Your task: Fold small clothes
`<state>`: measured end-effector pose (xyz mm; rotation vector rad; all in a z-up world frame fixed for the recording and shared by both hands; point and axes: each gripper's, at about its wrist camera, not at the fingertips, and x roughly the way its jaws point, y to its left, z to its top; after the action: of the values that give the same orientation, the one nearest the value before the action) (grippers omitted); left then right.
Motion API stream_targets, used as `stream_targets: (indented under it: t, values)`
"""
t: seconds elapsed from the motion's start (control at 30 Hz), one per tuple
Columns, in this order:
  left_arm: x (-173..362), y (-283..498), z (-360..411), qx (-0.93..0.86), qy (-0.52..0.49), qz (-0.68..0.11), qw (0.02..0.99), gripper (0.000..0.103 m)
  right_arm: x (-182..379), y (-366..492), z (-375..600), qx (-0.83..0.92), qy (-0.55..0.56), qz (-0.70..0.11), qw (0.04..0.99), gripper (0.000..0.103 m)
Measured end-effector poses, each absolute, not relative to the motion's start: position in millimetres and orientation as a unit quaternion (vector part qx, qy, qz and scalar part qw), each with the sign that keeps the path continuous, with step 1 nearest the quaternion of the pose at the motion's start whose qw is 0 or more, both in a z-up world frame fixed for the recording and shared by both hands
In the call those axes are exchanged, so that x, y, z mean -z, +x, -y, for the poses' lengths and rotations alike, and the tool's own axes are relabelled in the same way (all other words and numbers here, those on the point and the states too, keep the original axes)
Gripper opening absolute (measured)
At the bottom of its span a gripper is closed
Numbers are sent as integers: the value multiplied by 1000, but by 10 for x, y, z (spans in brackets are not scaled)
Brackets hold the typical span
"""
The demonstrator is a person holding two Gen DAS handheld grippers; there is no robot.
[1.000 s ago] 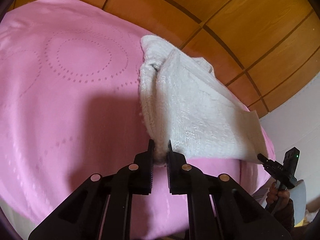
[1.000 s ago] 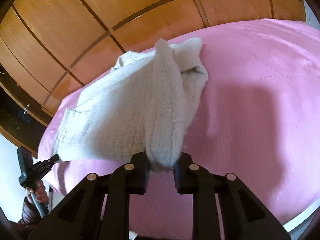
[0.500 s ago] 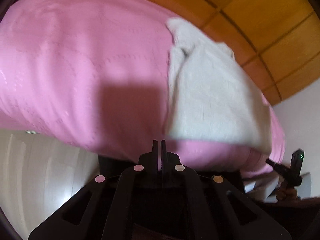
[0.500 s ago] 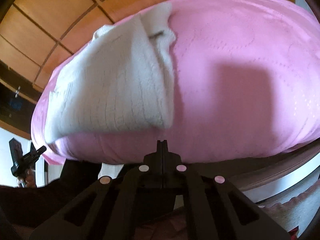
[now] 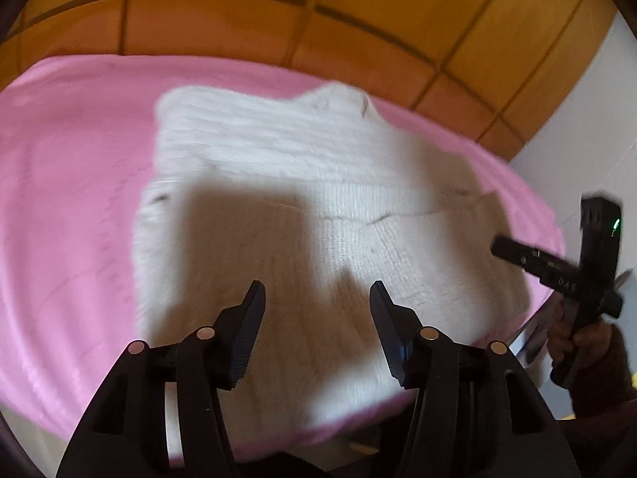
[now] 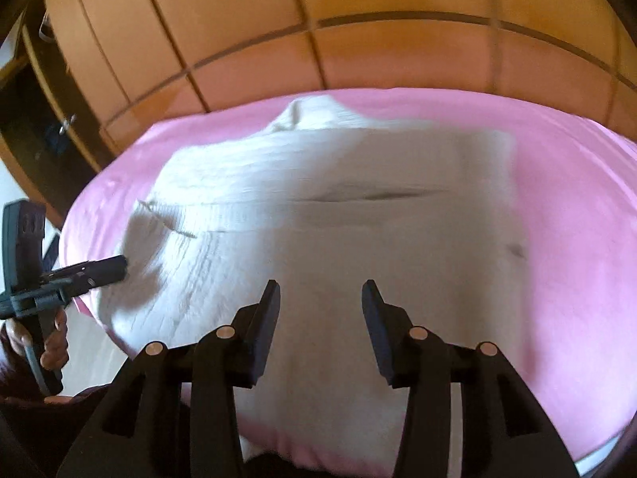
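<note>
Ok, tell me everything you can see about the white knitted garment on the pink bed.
The white knitted garment is a small off-white piece of soft ribbed knit. It lies flat on the pink bedcover, with one layer folded across it, leaving a crosswise edge near the middle, and a bunched lump at its far edge. Shadows fall over its near half. Nothing grips it; both open grippers are above its near edge. Motion blur hides finer detail.

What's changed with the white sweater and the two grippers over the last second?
Both grippers let go: a second ago the left gripper and right gripper each pinched the white sweater; their jaws have just been opening, nothing between them. The sweater now lies flat. The pink bed cover is unchanged.
</note>
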<state>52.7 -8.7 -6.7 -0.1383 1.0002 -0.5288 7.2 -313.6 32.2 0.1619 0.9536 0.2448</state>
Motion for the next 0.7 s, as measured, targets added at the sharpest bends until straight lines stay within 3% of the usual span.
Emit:
stream_targets:
  t: [0.07,0.1,0.2,0.23,0.27,0.53,0.7]
  values:
    - [148,601,261,250,-46,-478,841,46,-169,218,3036,-119,59,-467,874,41]
    - [190,622,285,245,-36,-479,842,37,-90,275,2960,-114,46,-473,872,40]
    - [234,643,337,244,-10,-466,850,6,-25,289,2884,-119,29,-472,873,17]
    - [246,643,325,244,-11,-462,853,3,-42,278,2888,-119,29,-470,874,13]
    - [247,618,300,241,-15,-456,856,3,-67,258,2910,-117,32,-469,875,5]
    - [-204,414,137,230,-40,-357,904,3,-534,109,2991,-114,48,-400,908,5]
    - [122,852,309,182,-18,-404,896,3,-99,431,2939,-81,42,-436,895,5]
